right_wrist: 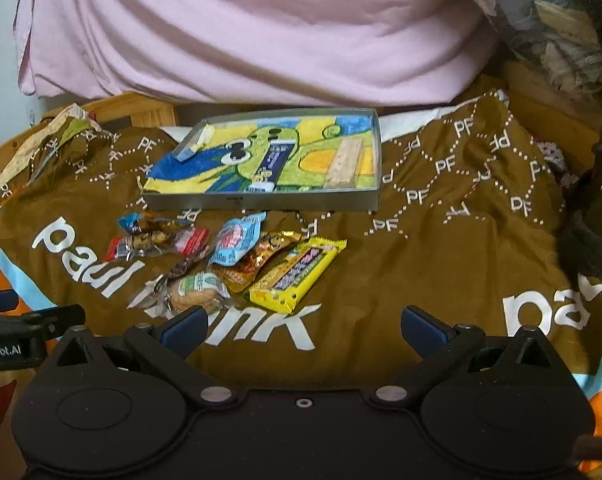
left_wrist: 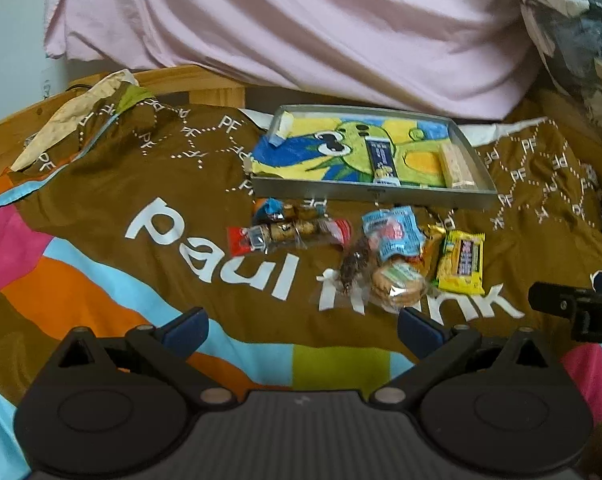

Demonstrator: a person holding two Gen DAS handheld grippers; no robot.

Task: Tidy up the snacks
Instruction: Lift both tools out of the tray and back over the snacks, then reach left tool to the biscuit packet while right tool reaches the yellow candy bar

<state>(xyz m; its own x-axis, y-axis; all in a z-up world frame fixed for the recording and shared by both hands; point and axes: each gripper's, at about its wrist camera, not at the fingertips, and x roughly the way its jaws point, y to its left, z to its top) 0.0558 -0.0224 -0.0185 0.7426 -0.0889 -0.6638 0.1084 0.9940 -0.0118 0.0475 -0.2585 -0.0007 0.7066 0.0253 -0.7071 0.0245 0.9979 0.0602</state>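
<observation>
A shallow metal tray (left_wrist: 381, 194) (right_wrist: 261, 202) with a cartoon picture inside lies on a brown printed blanket. In it lie a dark blue bar (left_wrist: 382, 160) (right_wrist: 275, 162) and a pale wafer bar (left_wrist: 456, 167) (right_wrist: 347, 162). In front of the tray lies a heap of wrapped snacks: a yellow packet (left_wrist: 461, 262) (right_wrist: 297, 274), a light blue packet (left_wrist: 393, 232) (right_wrist: 237, 238), a red-ended cookie packet (left_wrist: 293, 232) (right_wrist: 157, 242), and a round biscuit pack (left_wrist: 397, 284) (right_wrist: 197, 292). My left gripper (left_wrist: 303, 330) and right gripper (right_wrist: 303, 330) are both open and empty, short of the heap.
The brown blanket (left_wrist: 141, 184) has bright stripes near me. A pink cloth (left_wrist: 301, 28) hangs behind the tray. A wooden frame (left_wrist: 205, 84) shows at back left. A patterned cushion (left_wrist: 573, 40) is at upper right. A dark soft object (right_wrist: 593, 220) lies at right.
</observation>
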